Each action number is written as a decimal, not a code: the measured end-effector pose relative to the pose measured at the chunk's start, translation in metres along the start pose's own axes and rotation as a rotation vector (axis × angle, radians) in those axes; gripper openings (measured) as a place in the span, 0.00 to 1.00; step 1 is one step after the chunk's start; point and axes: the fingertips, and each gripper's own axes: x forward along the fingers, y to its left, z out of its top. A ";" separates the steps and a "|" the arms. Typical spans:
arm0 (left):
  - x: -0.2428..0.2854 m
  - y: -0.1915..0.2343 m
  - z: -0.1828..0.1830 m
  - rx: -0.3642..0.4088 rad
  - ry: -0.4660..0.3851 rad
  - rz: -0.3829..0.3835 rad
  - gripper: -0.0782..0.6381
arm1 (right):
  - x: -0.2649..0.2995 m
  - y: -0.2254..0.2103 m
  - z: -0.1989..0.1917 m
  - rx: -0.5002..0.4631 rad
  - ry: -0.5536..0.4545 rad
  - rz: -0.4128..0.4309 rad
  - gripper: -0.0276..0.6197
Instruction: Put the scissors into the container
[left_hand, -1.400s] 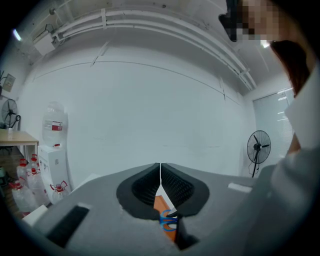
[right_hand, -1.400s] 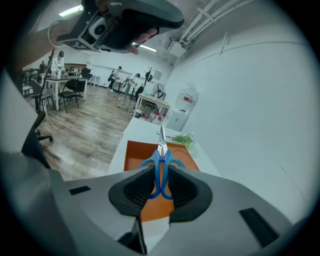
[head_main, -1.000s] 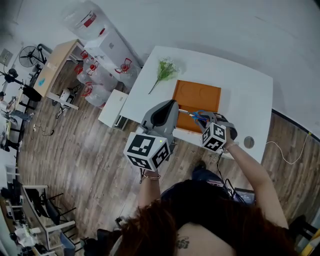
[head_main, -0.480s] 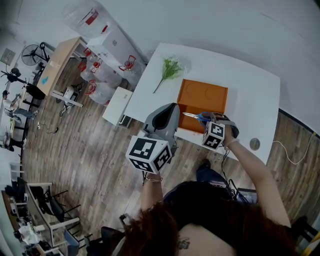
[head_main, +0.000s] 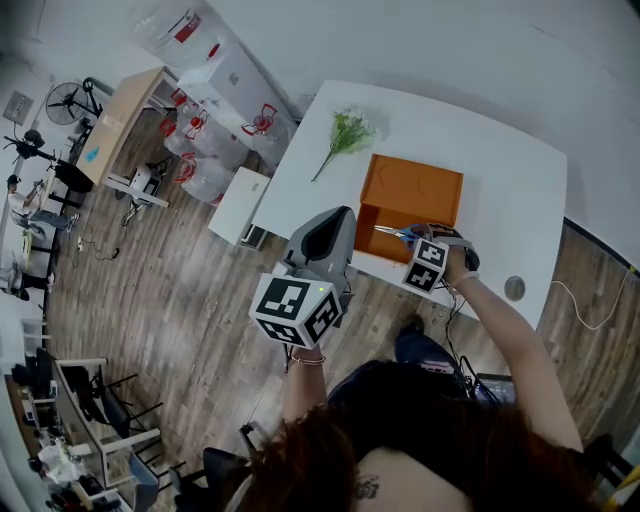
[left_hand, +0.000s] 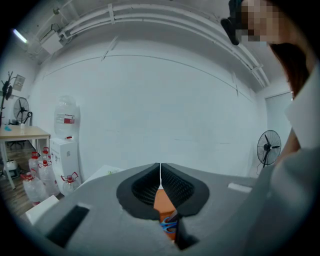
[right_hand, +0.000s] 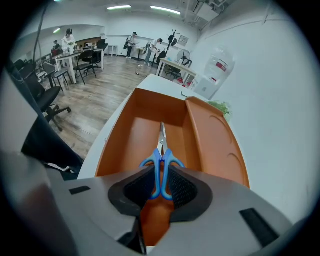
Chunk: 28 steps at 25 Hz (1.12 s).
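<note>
Blue-handled scissors (right_hand: 161, 159) hang blades-forward over the open orange container (right_hand: 125, 135), whose lid (right_hand: 215, 145) lies folded out to its right. My right gripper (right_hand: 161, 181) is shut on the scissors' handles. In the head view the right gripper (head_main: 408, 237) holds the scissors (head_main: 390, 231) over the near half of the container (head_main: 415, 190), at the table's front edge. My left gripper (head_main: 343, 215) is held up to the left of the container, off the table. Its jaws meet with nothing between them (left_hand: 160, 174).
The white table (head_main: 500, 200) also holds a green sprig (head_main: 345, 135) at its far left and a small round disc (head_main: 514, 288) near the front right. A white box (head_main: 240, 205) and water bottles (head_main: 200, 130) stand on the floor to the left. People and desks are far off.
The right gripper has carried the scissors a little further in over the container's open half. The left gripper has barely moved.
</note>
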 end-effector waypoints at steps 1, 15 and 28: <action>-0.001 0.000 0.000 0.000 0.000 0.002 0.14 | 0.001 0.000 -0.001 -0.002 0.013 0.000 0.17; -0.011 0.001 0.002 -0.002 -0.003 0.012 0.14 | -0.003 -0.005 0.003 0.087 0.024 -0.010 0.18; -0.025 -0.007 0.006 0.013 -0.032 -0.010 0.14 | -0.046 -0.016 0.027 0.334 -0.186 -0.111 0.14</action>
